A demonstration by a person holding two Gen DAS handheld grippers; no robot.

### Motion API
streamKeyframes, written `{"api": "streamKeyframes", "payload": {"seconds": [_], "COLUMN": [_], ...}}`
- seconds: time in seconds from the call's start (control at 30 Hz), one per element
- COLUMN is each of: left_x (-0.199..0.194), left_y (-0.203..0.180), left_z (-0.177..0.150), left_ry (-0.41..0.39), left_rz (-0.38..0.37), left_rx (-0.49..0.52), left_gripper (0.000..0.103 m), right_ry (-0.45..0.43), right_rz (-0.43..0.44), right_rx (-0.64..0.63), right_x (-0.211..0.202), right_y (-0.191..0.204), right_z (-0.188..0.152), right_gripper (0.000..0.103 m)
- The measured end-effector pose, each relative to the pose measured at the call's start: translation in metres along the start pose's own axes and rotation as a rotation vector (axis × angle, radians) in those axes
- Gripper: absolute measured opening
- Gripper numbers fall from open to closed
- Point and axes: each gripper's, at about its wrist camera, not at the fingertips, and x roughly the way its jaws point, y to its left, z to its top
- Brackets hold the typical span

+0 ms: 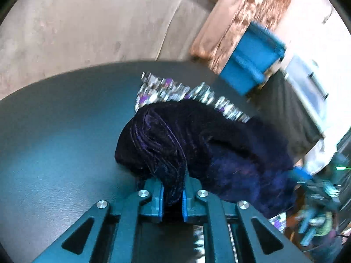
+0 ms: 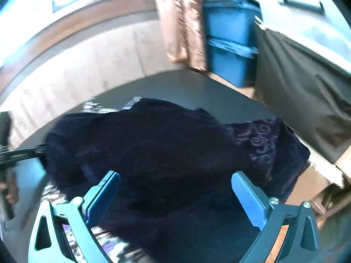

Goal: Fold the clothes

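Velvet, dark purple and ribbed, is bunched between the blue pads of the left claw [image 1: 173, 194], which is clamped tight on a gathered fold of the velvet garment [image 1: 197, 140] heaped on the dark bench [image 1: 61, 131]. Over on the right, the right claw [image 2: 175, 199] hangs with its pads wide apart above the same garment, gripping nothing. A sequined patterned cloth [image 1: 166, 89] peeks out beyond the heap, a blue bin [image 2: 228, 35] stands behind the bench.
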Motion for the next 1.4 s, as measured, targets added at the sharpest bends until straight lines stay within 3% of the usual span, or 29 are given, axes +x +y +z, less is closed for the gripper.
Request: {"api": "streamKeyframes", "payload": {"seconds": [0.13, 0.2, 0.27, 0.3, 0.33, 0.43, 0.57, 0.63, 0.73, 0.8, 0.87, 1.07, 1.1, 1.13, 1.17, 1.23, 1.3, 1.4], "left_x": [-0.049, -0.083, -0.114, -0.122, -0.136, -0.186, -0.243, -0.235, -0.224, -0.218, -0.224, -0.264, -0.264, -0.272, -0.272, -0.281, -0.292, -0.307], "left_y": [-0.020, -0.033, -0.052, -0.065, -0.075, -0.088, -0.093, -0.086, -0.056, -0.034, -0.006, 0.108, 0.129, 0.152, 0.171, 0.198, 0.220, 0.232], "left_z": [0.004, 0.005, 0.004, 0.005, 0.004, 0.005, 0.020, 0.053, 0.088, 0.109, 0.107, -0.003, -0.019, -0.044, -0.062, -0.099, -0.138, -0.189], "left_ry": [-0.083, -0.126, -0.166, -0.187, -0.213, -0.295, -0.404, -0.455, -0.478, -0.487, -0.466, -0.340, -0.311, -0.283, -0.262, -0.238, -0.214, -0.177], "left_rz": [-0.096, -0.145, -0.190, -0.211, -0.232, -0.276, -0.315, -0.294, -0.195, -0.124, -0.019, 0.298, 0.341, 0.371, 0.390, 0.406, 0.421, 0.447], "left_rx": [-0.004, 0.010, 0.036, 0.049, 0.060, 0.085, 0.110, 0.120, 0.092, 0.069, 0.018, -0.193, -0.237, -0.296, -0.358, -0.458, -0.527, -0.530], "left_gripper": [0.008, 0.007, 0.007, 0.005, 0.005, 0.004, 0.004, 0.004, 0.004, 0.004, 0.004, 0.004, 0.005, 0.005, 0.006, 0.007, 0.010, 0.012], "right_ry": [-0.002, 0.003, 0.006, 0.005, 0.004, -0.023, -0.150, -0.215, -0.281, -0.278, -0.246, -0.096, -0.073, -0.040, -0.002, 0.068, 0.152, 0.227], "right_rz": [-0.050, -0.049, -0.046, -0.035, -0.015, 0.068, 0.177, 0.256, 0.396, 0.493, 0.558, 0.699, 0.708, 0.720, 0.733, 0.731, 0.686, 0.622], "right_rx": [0.008, 0.014, 0.025, 0.032, 0.041, 0.042, 0.018, 0.018, 0.006, -0.025, -0.056, -0.071, -0.070, -0.058, -0.041, -0.018, -0.029, -0.038], "right_x": [0.013, 0.011, 0.006, 0.002, -0.003, -0.035, -0.102, -0.137, -0.179, -0.194, -0.193, -0.173, -0.169, -0.164, -0.159, -0.138, -0.123, -0.111], "right_y": [-0.016, -0.013, -0.011, -0.007, -0.006, 0.004, 0.035, 0.051, 0.084, 0.113, 0.143, 0.215, 0.223, 0.228, 0.232, 0.239, 0.241, 0.236], "right_z": [0.012, 0.015, 0.018, 0.021, 0.023, 0.030, 0.042, 0.048, 0.051, 0.048, 0.039, -0.019, -0.028, -0.038, -0.049, -0.069, -0.099, -0.140], "right_gripper": [0.103, 0.093, 0.055, 0.047, 0.032, 0.026, 0.025, 0.025, 0.023, 0.021, 0.022, 0.027, 0.030, 0.040, 0.052, 0.060, 0.060, 0.061]}}
